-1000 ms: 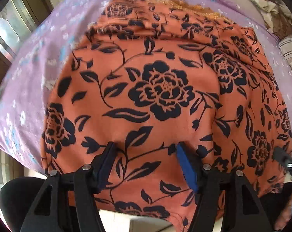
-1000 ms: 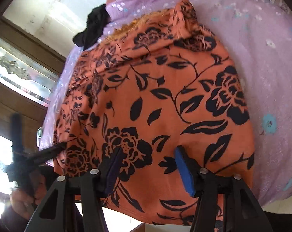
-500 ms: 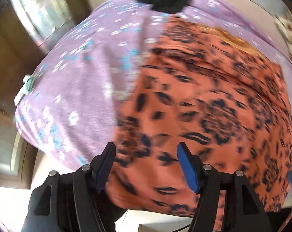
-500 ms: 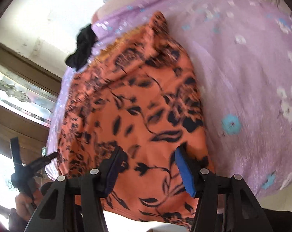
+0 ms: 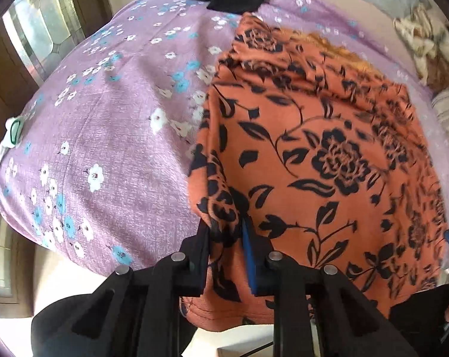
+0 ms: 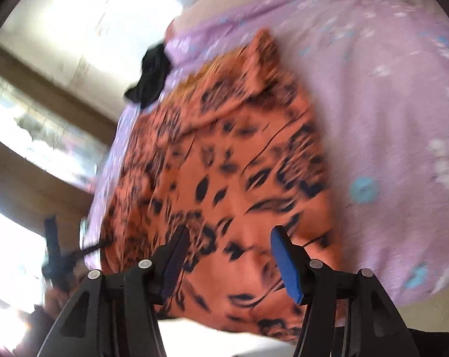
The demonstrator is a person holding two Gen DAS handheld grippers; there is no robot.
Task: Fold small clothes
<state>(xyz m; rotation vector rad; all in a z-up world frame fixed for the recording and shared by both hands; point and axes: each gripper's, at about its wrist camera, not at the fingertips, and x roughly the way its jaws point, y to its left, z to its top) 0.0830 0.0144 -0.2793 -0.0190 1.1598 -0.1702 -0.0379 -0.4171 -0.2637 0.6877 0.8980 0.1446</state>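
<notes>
Garment (image 5: 328, 154) corner between closing left claw (image 5: 225, 238)

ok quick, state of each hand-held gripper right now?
Left hand-held gripper: jaws closing on the near left corner of the orange floral garment, cloth between them.
Right hand-held gripper: open, holding nothing, above the garment.

Left gripper (image 5: 225, 235) closing on orange floral garment (image 5: 328, 160) corner, purple bedspread (image 5: 111, 125)
</notes>
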